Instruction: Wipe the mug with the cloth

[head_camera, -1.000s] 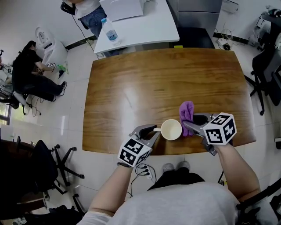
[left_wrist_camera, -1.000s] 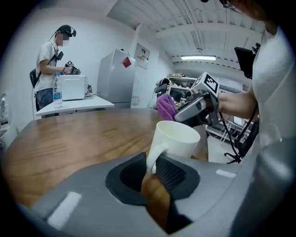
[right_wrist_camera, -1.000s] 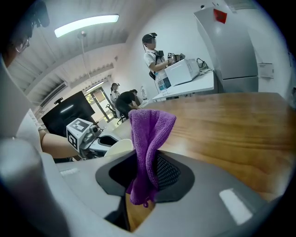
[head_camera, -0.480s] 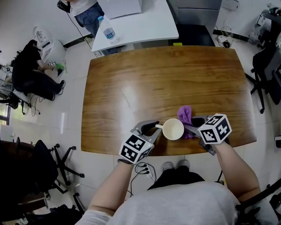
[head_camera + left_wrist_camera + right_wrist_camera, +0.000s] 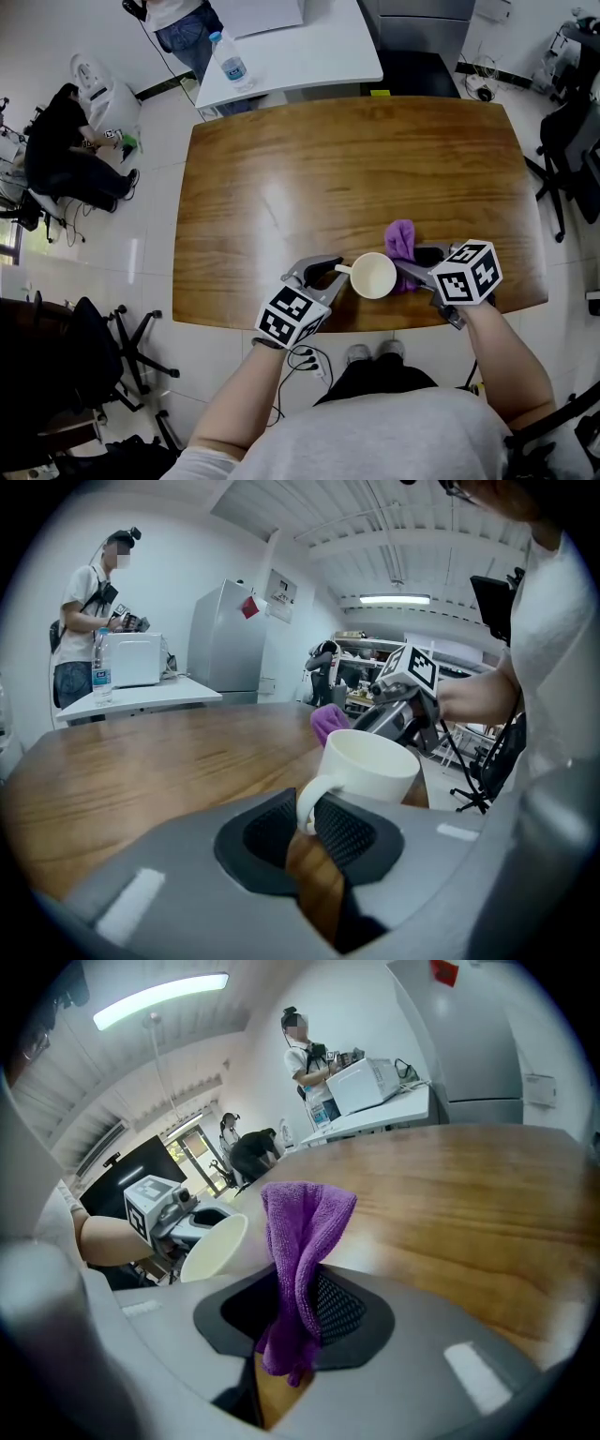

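Note:
A white mug (image 5: pixel 373 276) is held near the front edge of the wooden table (image 5: pixel 328 169). My left gripper (image 5: pixel 328 272) is shut on its handle (image 5: pixel 307 803), and the mug's body (image 5: pixel 367 766) stands just past the jaws. My right gripper (image 5: pixel 412 264) is shut on a purple cloth (image 5: pixel 401 239), which sticks up out of the jaws (image 5: pixel 300 1232). The cloth sits right beside the mug's right side. I cannot tell whether they touch. In the right gripper view the mug (image 5: pixel 214 1246) shows to the left of the cloth.
A white table with a water bottle (image 5: pixel 231 64) stands beyond the far edge. A person sits on the floor (image 5: pixel 56 150) at the left, and another stands by the white table. Office chairs (image 5: pixel 562 159) stand right and lower left. A power strip (image 5: pixel 309 361) lies on the floor by my feet.
The mug and both grippers have drifted slightly to the right along the front edge. The cloth swung in toward the mug and back out a little. Both grips are unchanged.

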The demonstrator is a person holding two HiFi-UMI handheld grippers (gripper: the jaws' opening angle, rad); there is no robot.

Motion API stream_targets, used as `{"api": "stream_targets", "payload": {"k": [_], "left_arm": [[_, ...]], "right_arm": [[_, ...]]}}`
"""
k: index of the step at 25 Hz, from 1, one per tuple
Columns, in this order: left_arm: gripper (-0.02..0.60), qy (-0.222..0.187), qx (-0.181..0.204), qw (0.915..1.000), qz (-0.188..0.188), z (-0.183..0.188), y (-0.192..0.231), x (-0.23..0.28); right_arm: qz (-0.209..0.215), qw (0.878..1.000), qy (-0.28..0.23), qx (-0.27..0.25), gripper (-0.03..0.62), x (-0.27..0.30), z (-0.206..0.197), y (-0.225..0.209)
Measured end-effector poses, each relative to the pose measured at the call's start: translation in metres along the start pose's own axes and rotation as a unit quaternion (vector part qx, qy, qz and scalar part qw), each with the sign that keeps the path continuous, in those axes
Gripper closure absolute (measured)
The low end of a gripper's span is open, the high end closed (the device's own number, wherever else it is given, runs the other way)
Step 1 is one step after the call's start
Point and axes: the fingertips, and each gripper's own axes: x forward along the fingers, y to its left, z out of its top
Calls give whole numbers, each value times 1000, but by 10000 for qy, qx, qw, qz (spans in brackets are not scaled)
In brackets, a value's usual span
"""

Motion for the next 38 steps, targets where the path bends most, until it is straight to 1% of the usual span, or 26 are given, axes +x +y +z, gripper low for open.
{"api": "stream_targets", "payload": {"k": [6,9,11,14,23,27,33,36,38], "left_arm": [[532,29,82,9999,-135,5,-8,10],[532,49,73,9998,-203,9,-14,15],[532,55,128,9997,-210,9,-15,18],[532,54,144,9997,-209,7,-16,19],[534,33,113,9995,-278,9,-20,21],[534,29,68,9995,-312,11,-20,22],[541,28,110,9994,-319,10,-20,24],[540,-23,147,9991,-408,10,-22,23],[537,-46,188,9987,-477,9,-23,22]], "right_arm": [[-172,9975,-665,-155,488,-23,49,-4],[-96,9965,-764,-317,488,-27,60,2],[62,9962,-819,-278,488,-26,63,8],[265,9963,-800,-135,488,-19,58,15],[404,9960,-540,592,488,-4,29,-4],[416,9957,-307,765,488,6,12,-10],[486,9952,-194,829,488,10,1,-9],[557,9945,-261,850,488,4,5,-6],[683,9916,-486,983,488,-4,16,-4]]}}
